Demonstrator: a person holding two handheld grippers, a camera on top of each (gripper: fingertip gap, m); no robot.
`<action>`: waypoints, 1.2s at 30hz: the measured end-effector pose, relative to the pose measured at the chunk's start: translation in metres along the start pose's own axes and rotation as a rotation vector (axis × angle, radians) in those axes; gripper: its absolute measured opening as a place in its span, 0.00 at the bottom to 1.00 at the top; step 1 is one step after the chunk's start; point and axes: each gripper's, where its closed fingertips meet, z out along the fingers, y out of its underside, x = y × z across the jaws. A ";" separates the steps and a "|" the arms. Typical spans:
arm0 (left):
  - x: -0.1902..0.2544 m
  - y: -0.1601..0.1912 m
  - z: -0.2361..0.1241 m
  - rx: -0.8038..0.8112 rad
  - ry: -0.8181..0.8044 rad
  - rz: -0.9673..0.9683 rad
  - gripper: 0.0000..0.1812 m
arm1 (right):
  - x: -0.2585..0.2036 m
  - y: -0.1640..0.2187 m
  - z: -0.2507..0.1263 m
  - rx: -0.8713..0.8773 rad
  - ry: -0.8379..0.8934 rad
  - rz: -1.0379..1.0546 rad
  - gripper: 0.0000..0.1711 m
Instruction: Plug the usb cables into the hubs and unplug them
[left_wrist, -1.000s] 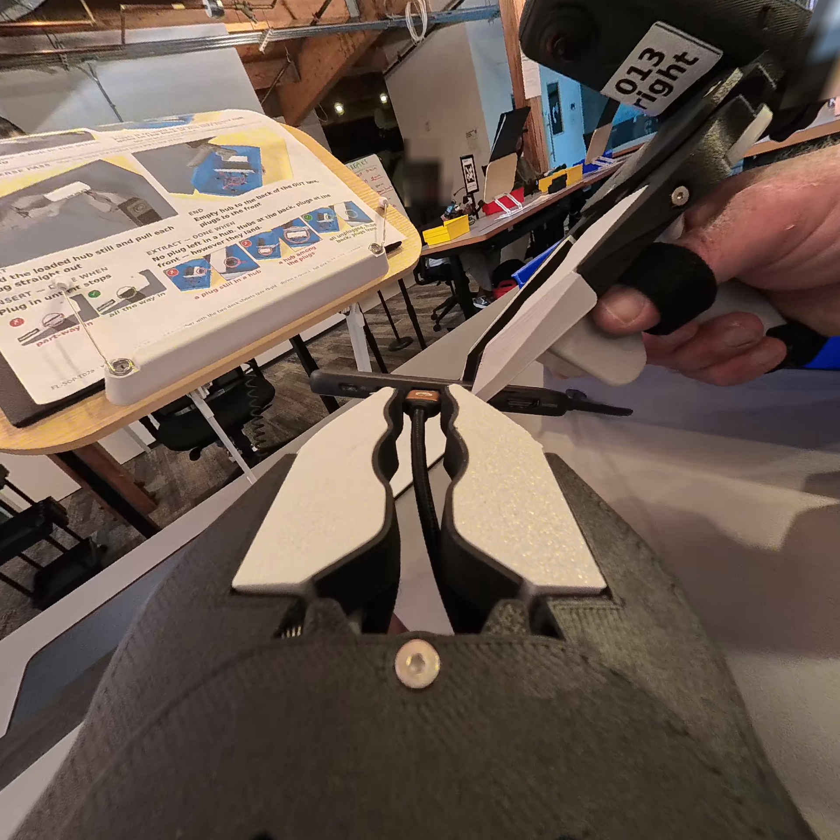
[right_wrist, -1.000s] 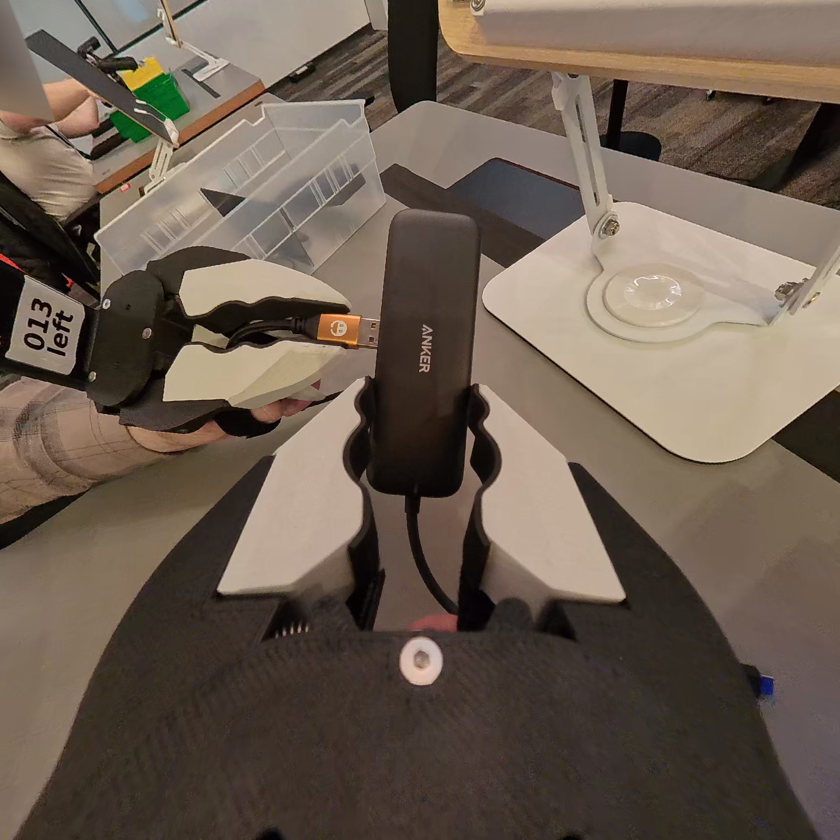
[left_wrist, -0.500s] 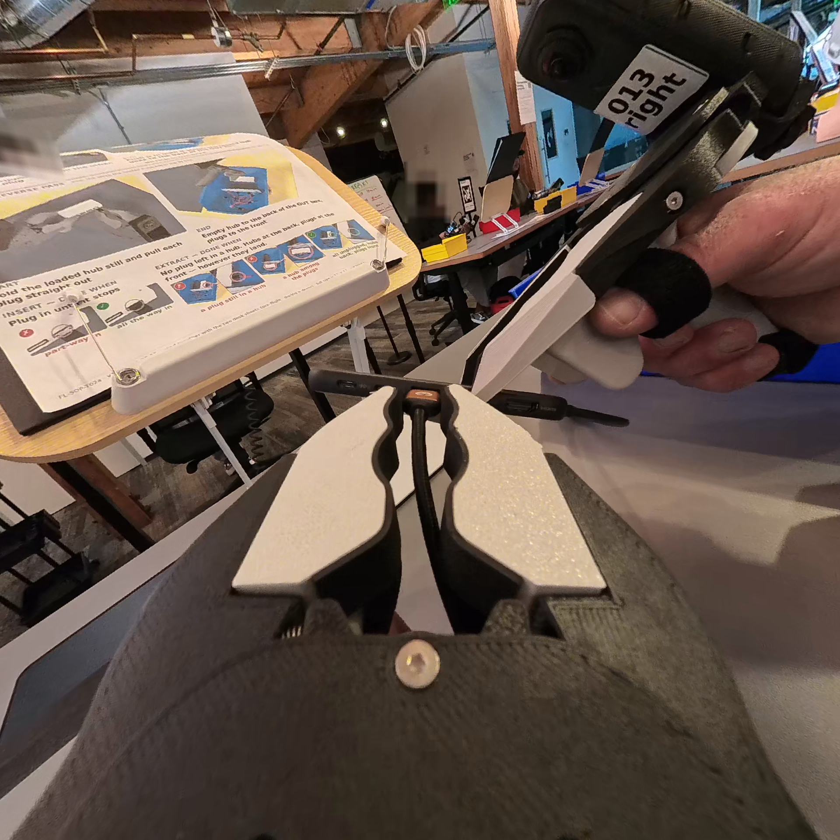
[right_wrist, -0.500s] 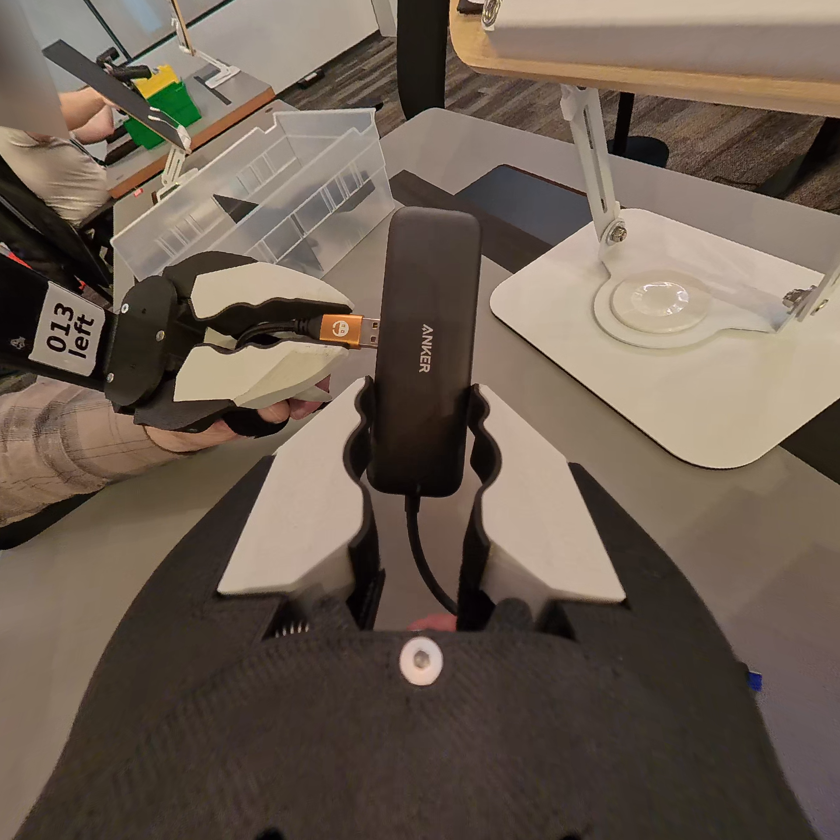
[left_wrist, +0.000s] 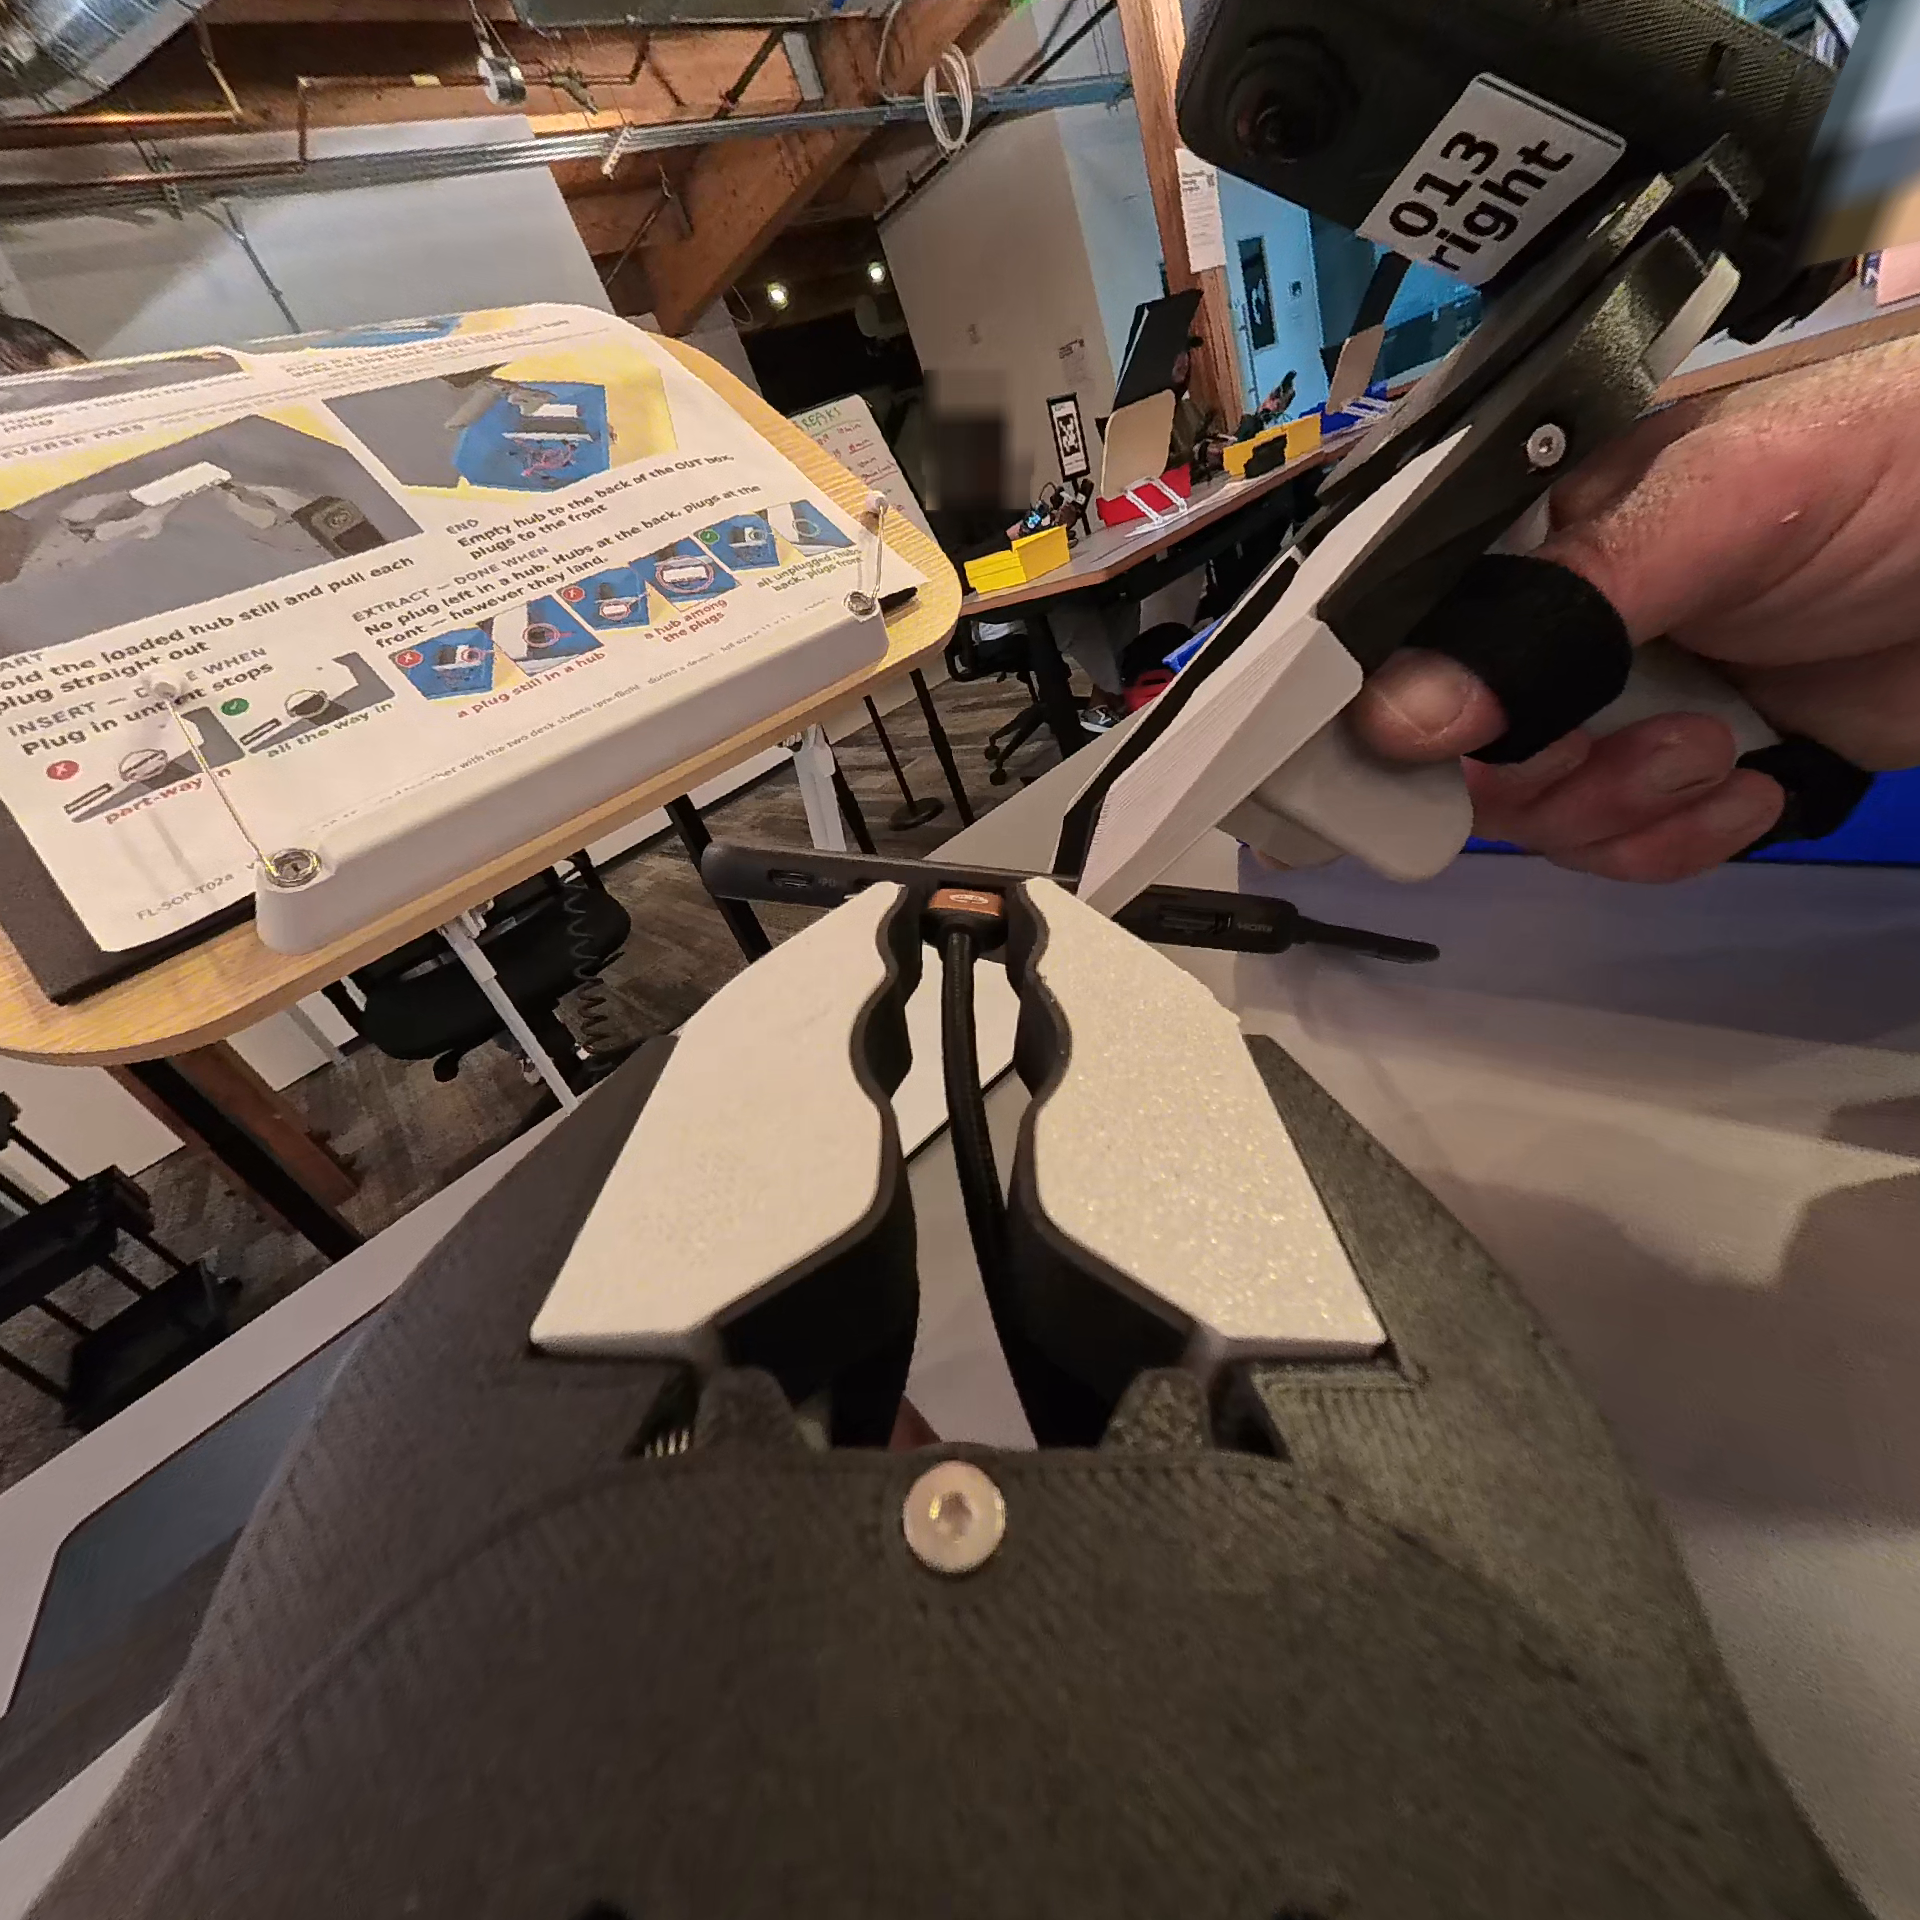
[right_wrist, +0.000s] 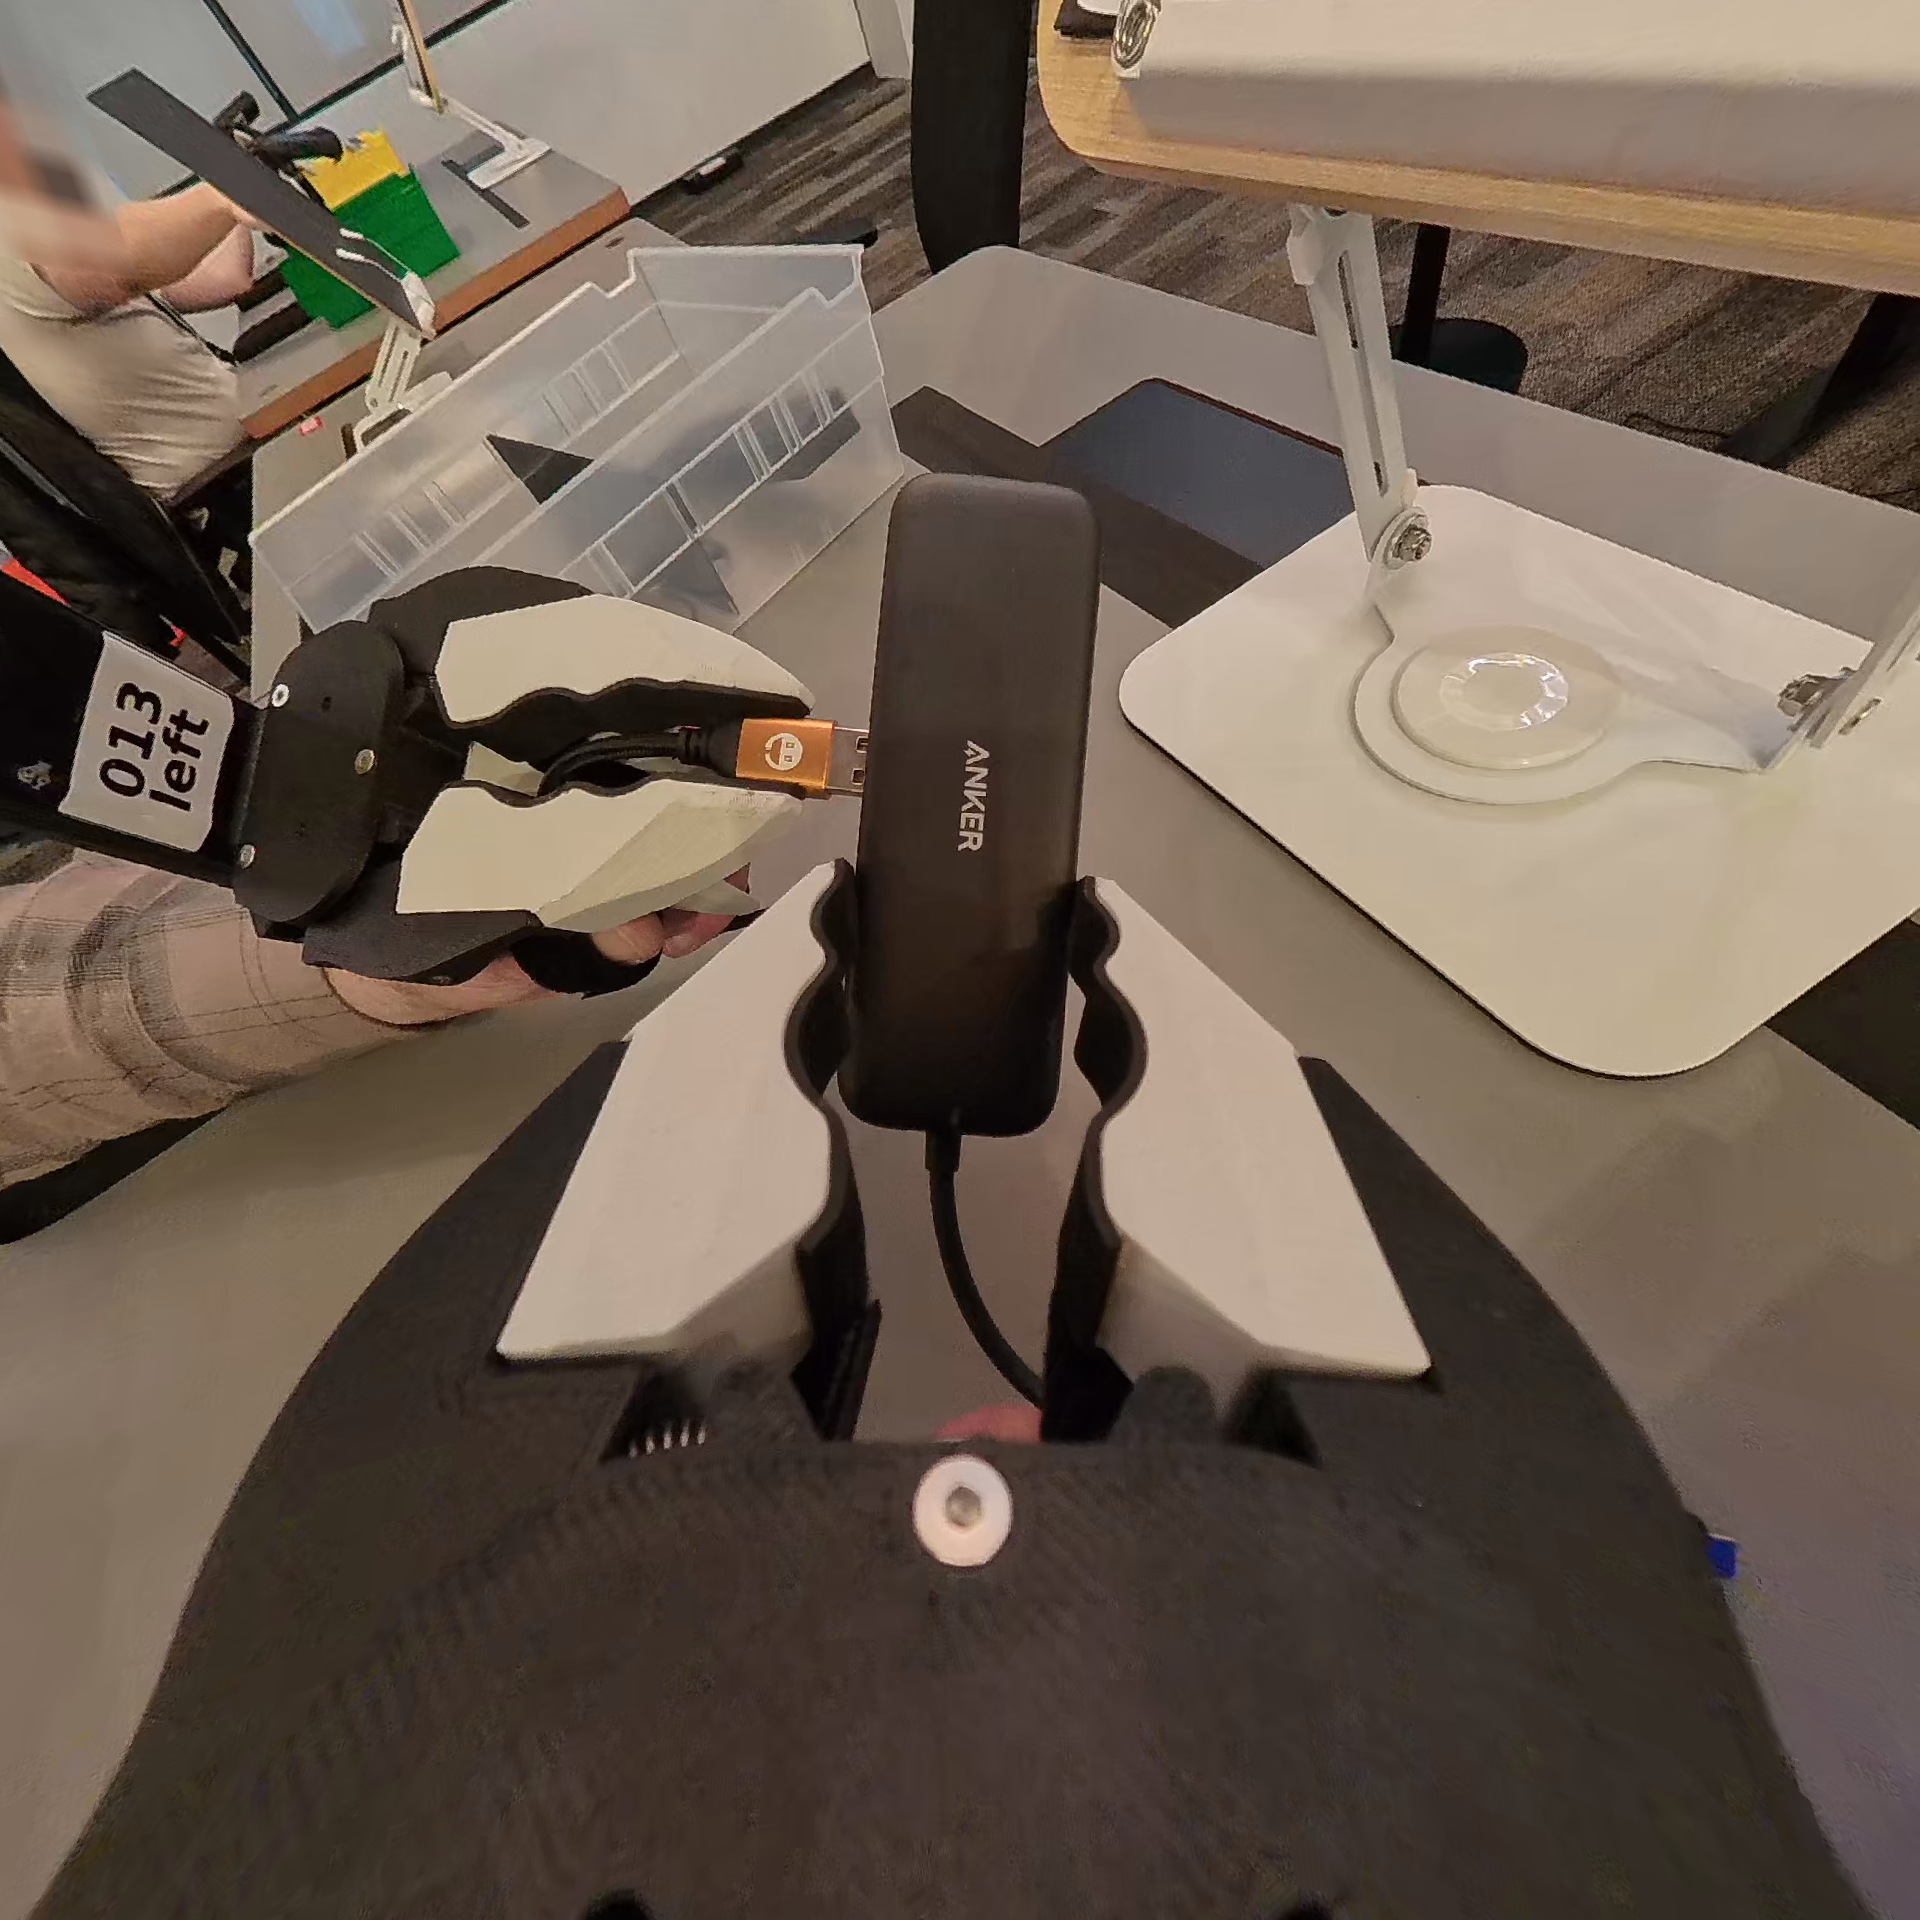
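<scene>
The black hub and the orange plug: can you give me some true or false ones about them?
1. The right gripper is shut on the flat black plastic USB hub. True.
2. The left gripper holds a green plug. False: it is shut on the orange metal USB plug of a black braided cable.
3. The plug's silver tip is at the hub's left side edge. True.
4. The hub lies flat on the grey table. False: it is held up above it.
5. The clear plastic bin stands behind the left gripper. True.
</scene>
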 end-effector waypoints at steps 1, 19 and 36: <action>0.000 0.000 0.000 -0.001 -0.002 0.001 0.09 | 0.000 0.000 0.000 0.001 0.000 0.000 0.23; 0.000 -0.004 -0.001 0.010 -0.007 0.000 0.09 | -0.003 -0.003 -0.001 0.022 0.005 -0.061 0.23; 0.001 -0.008 -0.002 0.035 0.005 0.004 0.09 | -0.012 -0.006 -0.004 -0.013 0.037 -0.159 0.22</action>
